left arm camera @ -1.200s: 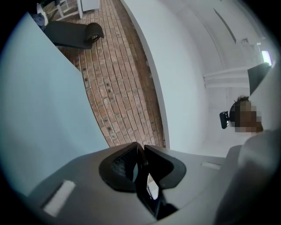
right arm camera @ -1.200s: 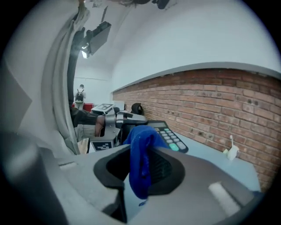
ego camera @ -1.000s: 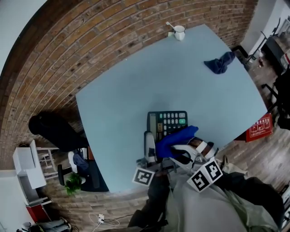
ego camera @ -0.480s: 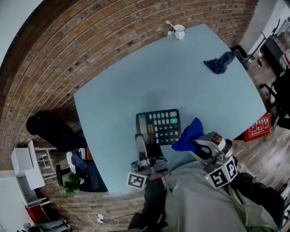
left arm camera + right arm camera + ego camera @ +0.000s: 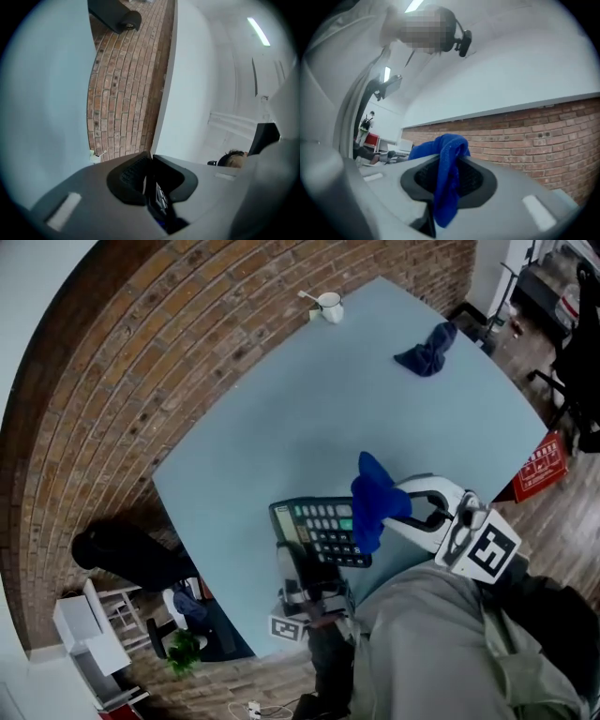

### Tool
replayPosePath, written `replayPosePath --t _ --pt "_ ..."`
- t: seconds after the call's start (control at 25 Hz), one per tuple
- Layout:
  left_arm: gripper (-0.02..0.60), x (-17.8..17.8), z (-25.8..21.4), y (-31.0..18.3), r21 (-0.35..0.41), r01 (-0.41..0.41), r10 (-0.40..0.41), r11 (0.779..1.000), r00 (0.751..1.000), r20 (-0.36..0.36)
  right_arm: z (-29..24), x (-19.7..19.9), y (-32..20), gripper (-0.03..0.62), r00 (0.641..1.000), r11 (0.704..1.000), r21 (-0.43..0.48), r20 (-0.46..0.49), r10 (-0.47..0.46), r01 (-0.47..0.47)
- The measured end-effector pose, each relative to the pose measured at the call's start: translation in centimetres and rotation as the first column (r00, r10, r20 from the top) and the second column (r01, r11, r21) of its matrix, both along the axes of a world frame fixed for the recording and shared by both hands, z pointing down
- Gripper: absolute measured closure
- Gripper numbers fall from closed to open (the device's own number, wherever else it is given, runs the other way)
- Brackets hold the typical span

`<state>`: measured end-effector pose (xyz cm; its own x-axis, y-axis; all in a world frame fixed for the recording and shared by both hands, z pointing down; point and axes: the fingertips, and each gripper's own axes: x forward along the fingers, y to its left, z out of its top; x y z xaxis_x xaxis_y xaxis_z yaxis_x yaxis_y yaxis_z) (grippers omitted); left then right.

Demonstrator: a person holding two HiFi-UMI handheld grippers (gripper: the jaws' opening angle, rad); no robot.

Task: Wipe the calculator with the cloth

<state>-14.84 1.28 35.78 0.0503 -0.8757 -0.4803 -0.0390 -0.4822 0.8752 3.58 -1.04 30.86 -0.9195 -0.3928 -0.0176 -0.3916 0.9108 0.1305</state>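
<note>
The dark calculator (image 5: 314,526) with pale keys is raised off the light blue table (image 5: 281,409) near its front edge. My left gripper (image 5: 296,559) is shut on its near edge; the jaws have just been closing on it, and the keys show between them in the left gripper view (image 5: 158,199). My right gripper (image 5: 401,506) is shut on a blue cloth (image 5: 373,498) that hangs against the calculator's right end. In the right gripper view the blue cloth (image 5: 447,173) drapes out between the jaws of that gripper (image 5: 449,183).
A second, darker blue cloth (image 5: 427,348) lies at the table's far right. At the far corner stands a white mug (image 5: 329,306) with a spoon in it. A brick wall (image 5: 112,381) runs along the table's left side. A red sign (image 5: 539,465) is on the floor at right.
The calculator has risen off the table and tilted in the left gripper. The right gripper carried the cloth from the calculator's near side up to its right end.
</note>
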Motion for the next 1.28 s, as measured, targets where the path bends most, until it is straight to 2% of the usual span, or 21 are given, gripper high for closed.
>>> replayPosePath --t 0.08,0.16,0.24,0.36,0.48,0.56,0.64,0.72,0.84,0.96,1.04,1.12,1.28 --pt "0.545 0.1 0.0 0.1 0.002 -0.007 0.007 1.0 1.0 0.014 -0.5 0.2 -1.1 0.511 0.999 1.0 -0.021 0.028 0.019 -0.018" --pt "0.545 -0.1 0.3 0.2 -0.003 0.009 -0.009 1.0 1.0 -0.003 -0.6 -0.3 -0.6 0.511 0.999 0.999 -0.043 0.039 -0.009 0.011" --pt "0.545 -0.6 0.4 0.3 -0.003 0.028 -0.028 1.0 0.999 -0.02 0.0 -0.9 1.7 0.511 0.996 0.993 -0.076 0.024 -0.084 0.086" --pt "0.545 -1.1 0.3 0.4 0.005 0.036 -0.036 0.999 0.999 -0.015 1.7 -2.1 6.3 0.511 0.973 0.972 -0.098 -0.059 -0.222 0.216" --pt "0.545 -0.9 -0.1 0.4 0.055 0.007 -0.006 0.998 1.0 -0.021 2.5 -2.1 8.6 0.511 0.946 0.949 -0.106 -0.103 -0.308 0.297" --pt "0.545 -0.6 -0.8 0.6 0.108 -0.034 0.035 0.994 0.999 -0.011 2.2 -0.9 7.6 0.511 0.957 0.945 -0.174 -0.043 -0.288 0.277" --pt "0.545 -0.1 -1.6 0.8 0.15 -0.083 0.08 0.985 0.997 0.022 0.4 0.5 5.3 0.511 0.965 0.934 -0.247 0.104 -0.239 0.258" --pt "0.545 0.3 -2.3 1.1 0.183 -0.125 0.115 0.975 0.991 0.063 -1.9 1.1 3.5 0.511 0.95 0.928 -0.237 0.191 -0.246 0.288" --pt "0.545 0.5 -2.8 1.5 0.203 -0.15 0.126 0.968 0.984 0.124 -2.5 0.4 2.9 0.511 0.933 0.906 -0.228 0.132 -0.334 0.357" --pt "0.545 0.2 -3.3 1.9 0.215 -0.165 0.126 0.962 0.975 0.185 -2.7 -0.8 2.9 0.511 0.901 0.856 -0.281 0.119 -0.416 0.433" --pt "0.545 1.0 -3.5 2.4 0.215 -0.214 0.149 0.953 0.948 0.281 -2.6 -1.8 2.9 0.511 0.875 0.822 -0.305 0.112 -0.47 0.481" --pt "0.545 2.4 -3.5 2.6 0.193 -0.269 0.177 0.943 0.902 0.394 -2.4 -2.9 2.6 0.511 0.866 0.812 -0.31 0.096 -0.491 0.495" --pt "0.545 5.5 -3.3 2.6 0.146 -0.342 0.219 0.929 0.821 0.528 -2.3 -4.2 -0.4 0.511 0.909 0.855 -0.31 0.12 -0.4 0.417"
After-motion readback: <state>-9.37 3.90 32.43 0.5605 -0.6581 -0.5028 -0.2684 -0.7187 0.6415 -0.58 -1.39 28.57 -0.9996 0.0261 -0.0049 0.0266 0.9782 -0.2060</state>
